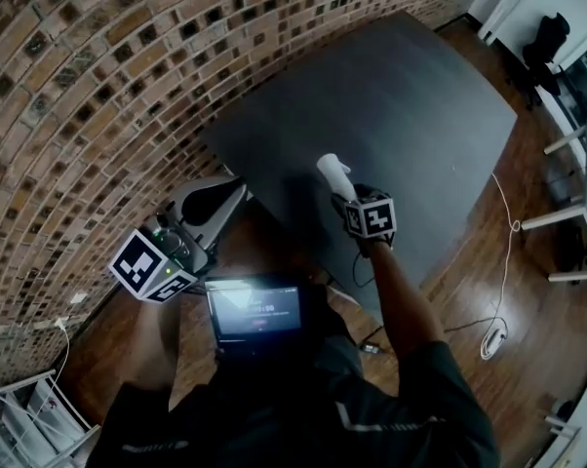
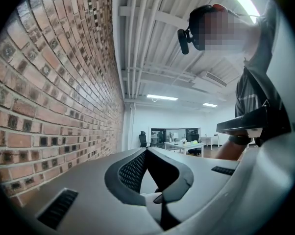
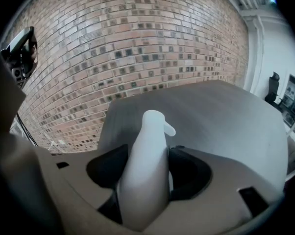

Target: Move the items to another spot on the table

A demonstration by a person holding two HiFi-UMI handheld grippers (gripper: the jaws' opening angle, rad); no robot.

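Well, the right gripper (image 1: 344, 201) was pinching a white bottle (image 1: 332, 174). In the right gripper view the two dark pads sat tight on the bottle's sides, one at 9 o'clock and one at 3 o'clock. The bottle's rounded top stuck out past the jaws toward 12 o'clock. A little spout on the top pointed to 3 o'clock. The bottle was plain white all over, so what was inside it could not be seen.

In the head view the bottle was near the middle of the picture, over the near part of the dark table (image 1: 410, 105). Its top leaned toward 11 o'clock. Its bottom was hidden by the gripper, so it was not clear if it touched the table. The table reached away toward 1 o'clock.

The left gripper (image 1: 235, 189) was at 8 o'clock from the bottle, by the table's corner and close to the brick wall (image 1: 79, 86). In the left gripper view its jaws met at the tips and held nothing.

A lit screen (image 1: 254, 310) sat on the person's chest at 6 o'clock. A thin cable (image 1: 509, 242) lay on the wood floor (image 1: 469, 271) at 4 o'clock.
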